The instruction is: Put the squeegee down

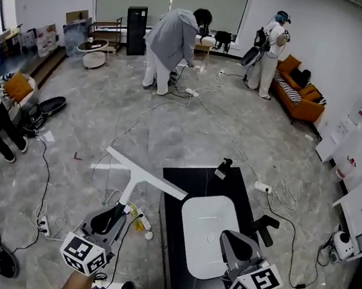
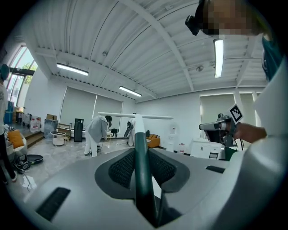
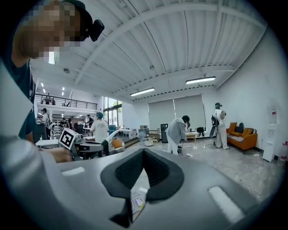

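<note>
The left tongs clamp the squeegee by its dark handle. Its white blade juts out over the floor, just left of the black table. The right tongs are closed and empty above the white basin. A clean set-down probably means lowering the blade flat onto a bare spot and releasing only once it rests.
</note>
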`<state>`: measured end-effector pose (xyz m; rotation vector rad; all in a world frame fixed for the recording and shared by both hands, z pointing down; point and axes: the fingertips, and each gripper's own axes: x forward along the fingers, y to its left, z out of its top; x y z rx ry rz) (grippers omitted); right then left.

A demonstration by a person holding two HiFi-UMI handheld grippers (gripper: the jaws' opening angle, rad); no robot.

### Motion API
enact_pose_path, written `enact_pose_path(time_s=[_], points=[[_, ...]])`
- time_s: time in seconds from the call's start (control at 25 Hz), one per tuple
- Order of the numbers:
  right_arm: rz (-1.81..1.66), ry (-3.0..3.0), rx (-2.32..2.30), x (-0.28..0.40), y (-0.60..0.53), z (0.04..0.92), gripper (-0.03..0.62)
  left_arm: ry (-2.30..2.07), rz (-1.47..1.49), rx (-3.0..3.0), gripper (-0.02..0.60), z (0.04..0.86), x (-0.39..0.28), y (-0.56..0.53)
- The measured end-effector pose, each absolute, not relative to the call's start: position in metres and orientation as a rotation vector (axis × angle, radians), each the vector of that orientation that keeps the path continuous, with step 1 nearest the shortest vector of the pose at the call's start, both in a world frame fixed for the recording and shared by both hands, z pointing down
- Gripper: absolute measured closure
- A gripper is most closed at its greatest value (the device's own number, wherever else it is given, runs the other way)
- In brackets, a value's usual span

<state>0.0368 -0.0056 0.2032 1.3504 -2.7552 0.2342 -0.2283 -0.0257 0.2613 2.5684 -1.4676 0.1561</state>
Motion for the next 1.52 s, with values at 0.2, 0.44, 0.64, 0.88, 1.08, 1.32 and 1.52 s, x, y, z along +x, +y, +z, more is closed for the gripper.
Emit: enact_pose_path(time_s=[0.2, 0.44, 0.64, 0.88, 1.08, 1.32, 1.52], points=[[0.261, -2.774, 1.292, 0.036, -0.021, 0.213, 0.585, -1.495, 0.179, 2.526, 0.488, 0.276, -0.225, -0.031], [0.305, -2.771, 1.267, 0.047, -0.034, 0.230, 0.585, -1.500, 0.213, 2.495, 0.488, 0.293, -0.212, -0.040], [0.362, -2.766, 1.267, 0.056, -0.042, 0.251, 0.585, -1.483, 0.255, 2.482, 0.488, 0.308, -0.201, -0.049], [0.410, -2.758, 1.283, 0.058, -0.047, 0.273, 0.585, -1.466, 0.296, 2.471, 0.488, 0.329, -0.198, -0.058], [0.453, -2.751, 1.294, 0.079, -0.050, 0.290, 0.585, -1.453, 0.319, 2.455, 0.488, 0.345, -0.176, -0.066], [0.496, -2.723, 1.317, 0.092, -0.046, 0.307, 0.585, -1.422, 0.347, 2.446, 0.488, 0.364, -0.163, -0.073], [0.522, -2.702, 1.332, 0.102, -0.042, 0.320, 0.585, -1.399, 0.361, 2.436, 0.488, 0.380, -0.153, -0.074]])
